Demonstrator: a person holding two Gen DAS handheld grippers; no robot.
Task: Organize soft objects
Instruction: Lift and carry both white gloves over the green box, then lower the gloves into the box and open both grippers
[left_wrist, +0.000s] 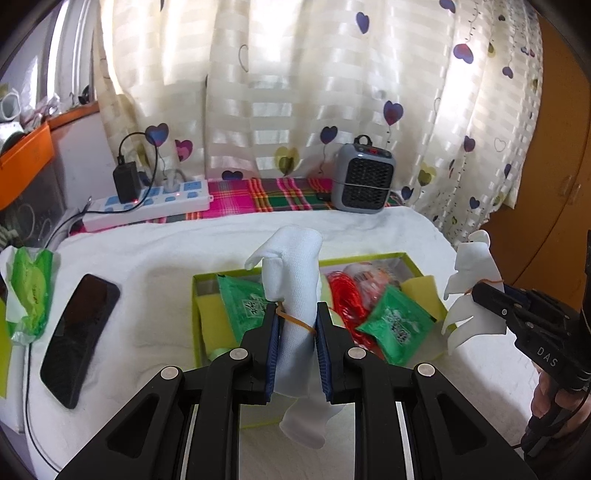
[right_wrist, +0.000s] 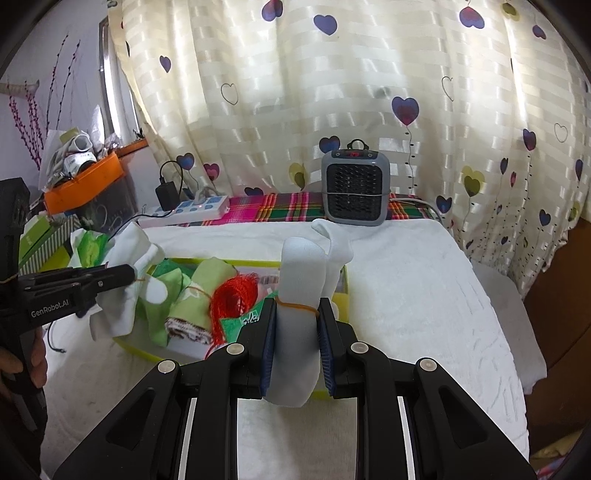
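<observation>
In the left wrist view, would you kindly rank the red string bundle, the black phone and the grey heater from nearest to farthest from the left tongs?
1. Red string bundle, in the green box just right of the left tongs.
2. Black phone, lying far left on the white towel.
3. Grey heater, at the back by the curtain.

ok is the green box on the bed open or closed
Open. The green box has no lid on it, and its contents show from above: green packets, a red string bundle and yellow sponges.
</observation>
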